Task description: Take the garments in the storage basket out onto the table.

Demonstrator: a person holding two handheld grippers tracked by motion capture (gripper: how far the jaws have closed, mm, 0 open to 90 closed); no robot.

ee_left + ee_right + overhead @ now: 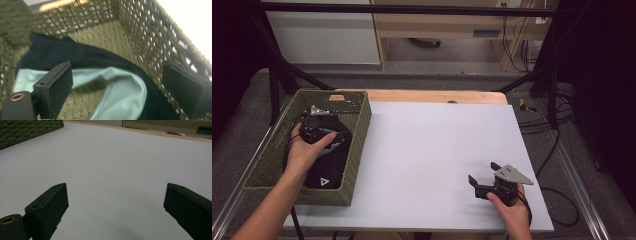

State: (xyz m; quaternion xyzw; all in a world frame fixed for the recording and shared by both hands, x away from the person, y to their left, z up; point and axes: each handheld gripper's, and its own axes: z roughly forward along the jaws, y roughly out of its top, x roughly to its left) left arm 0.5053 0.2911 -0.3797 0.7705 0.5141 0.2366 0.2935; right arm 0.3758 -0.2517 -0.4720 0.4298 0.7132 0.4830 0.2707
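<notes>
A green woven basket (pixel 358 142) stands at the table's left. In it lies a black garment (pixel 331 167) with a small white triangle mark. My left gripper (pixel 323 130) is down inside the basket over that garment, a hand wrapped around it. In the left gripper view my left gripper (pixel 117 72) is open just above the black garment (pixel 75 52) and its pale mint inner fabric (pixel 125 85), gripping nothing. My right gripper (pixel 482 172) rests open near the front right of the white mat (pixel 437 145). Nothing lies between the open jaws of my right gripper (pixel 116 188).
The basket wall (pixel 150 32) rises close on the left gripper's right side. A basket corner (pixel 25 128) sits far off at the upper left of the right gripper view. Wooden table edge (pixel 432 95) runs behind the mat. Black frame poles and cables (pixel 557 115) flank the table.
</notes>
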